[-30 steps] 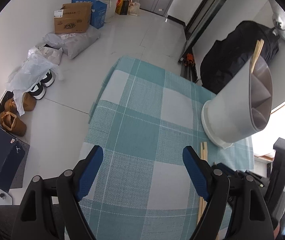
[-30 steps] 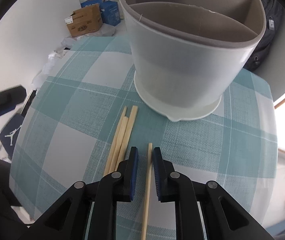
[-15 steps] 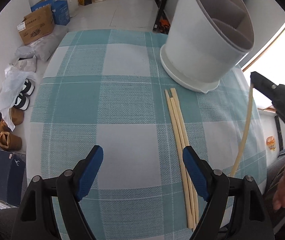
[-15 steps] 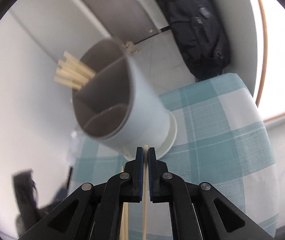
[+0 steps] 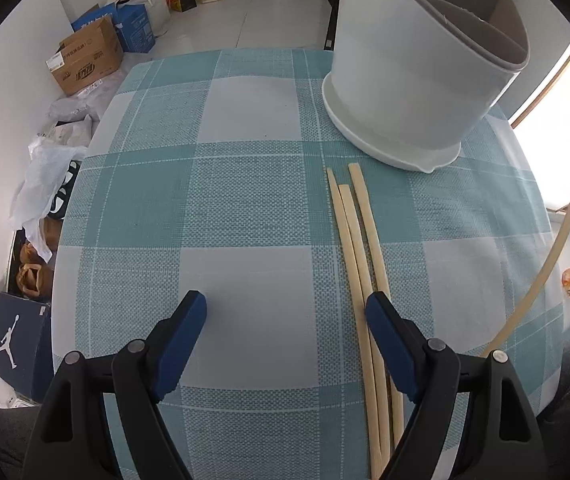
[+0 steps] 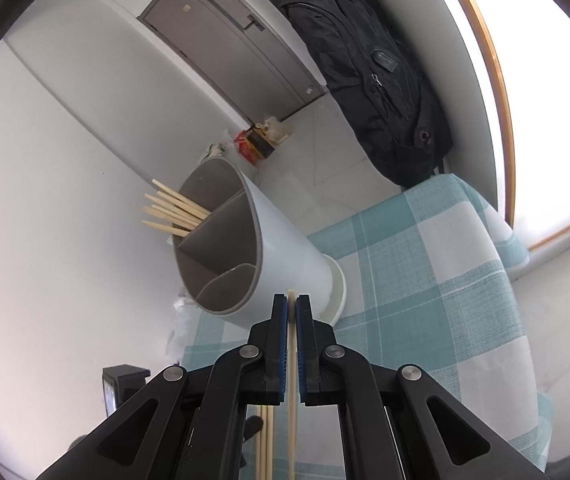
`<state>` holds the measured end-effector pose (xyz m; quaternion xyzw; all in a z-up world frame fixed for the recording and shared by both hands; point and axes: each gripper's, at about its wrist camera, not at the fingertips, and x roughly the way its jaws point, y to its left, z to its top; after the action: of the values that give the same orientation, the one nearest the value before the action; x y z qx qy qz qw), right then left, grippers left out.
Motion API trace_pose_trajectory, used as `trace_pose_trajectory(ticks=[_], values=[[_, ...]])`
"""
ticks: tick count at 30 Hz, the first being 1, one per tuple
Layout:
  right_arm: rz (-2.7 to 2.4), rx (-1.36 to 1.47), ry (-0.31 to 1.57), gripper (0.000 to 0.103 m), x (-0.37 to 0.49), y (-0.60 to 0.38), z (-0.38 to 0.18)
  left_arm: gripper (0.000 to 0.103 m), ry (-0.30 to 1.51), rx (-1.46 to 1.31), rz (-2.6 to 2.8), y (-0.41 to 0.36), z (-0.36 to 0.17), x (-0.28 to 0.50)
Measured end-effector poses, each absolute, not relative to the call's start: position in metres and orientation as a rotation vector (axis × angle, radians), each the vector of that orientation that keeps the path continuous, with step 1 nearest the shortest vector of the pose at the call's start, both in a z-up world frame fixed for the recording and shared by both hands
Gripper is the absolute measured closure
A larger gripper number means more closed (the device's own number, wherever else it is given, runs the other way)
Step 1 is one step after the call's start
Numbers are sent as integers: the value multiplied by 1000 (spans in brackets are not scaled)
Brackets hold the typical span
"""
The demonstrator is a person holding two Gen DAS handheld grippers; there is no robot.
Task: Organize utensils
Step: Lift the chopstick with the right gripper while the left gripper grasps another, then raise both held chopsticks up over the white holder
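A white utensil holder (image 5: 417,72) with grey dividers stands at the far right of the checked tablecloth (image 5: 245,208). Three wooden chopsticks (image 5: 359,264) lie side by side on the cloth before it. My left gripper (image 5: 285,312) is open and empty, low over the cloth, its right finger beside the chopsticks. My right gripper (image 6: 291,304) is shut on a single chopstick (image 6: 291,380), raised and tilted, pointing at the holder (image 6: 245,256). Several chopsticks (image 6: 173,212) stand in the holder's far compartment. The held chopstick also shows in the left wrist view (image 5: 557,248).
A black backpack (image 6: 373,68) leans on the wall beyond the table. Cardboard boxes (image 5: 85,60), bags and shoes (image 5: 33,276) lie on the floor to the left. The table's edges fall away left and right.
My right gripper has lifted the single chopstick off the cloth and tilted toward the holder's mouth. My left gripper has moved in closer to the three chopsticks and the holder.
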<state>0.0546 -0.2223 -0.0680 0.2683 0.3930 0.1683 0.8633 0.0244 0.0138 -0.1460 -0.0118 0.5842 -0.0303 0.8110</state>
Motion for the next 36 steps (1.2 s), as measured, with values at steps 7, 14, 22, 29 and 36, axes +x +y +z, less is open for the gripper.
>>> trace_pose_trajectory(ticks=[7,14,22,29,36], values=[[372,572,797,100,48,-227,-59,24,1251,-24,-58,5,-148,27],[382,582,795,100,49,-227,-57,23,1275,13,-8,6,-152,30],[394,576,805,100,51,-225,-58,33,1279,43,7,11,-152,53],[394,580,815,99,53,-226,-59,91,1265,28,-57,6,-150,65],[387,564,817,99,53,-224,-58,101,1221,-53,-15,14,-149,64]])
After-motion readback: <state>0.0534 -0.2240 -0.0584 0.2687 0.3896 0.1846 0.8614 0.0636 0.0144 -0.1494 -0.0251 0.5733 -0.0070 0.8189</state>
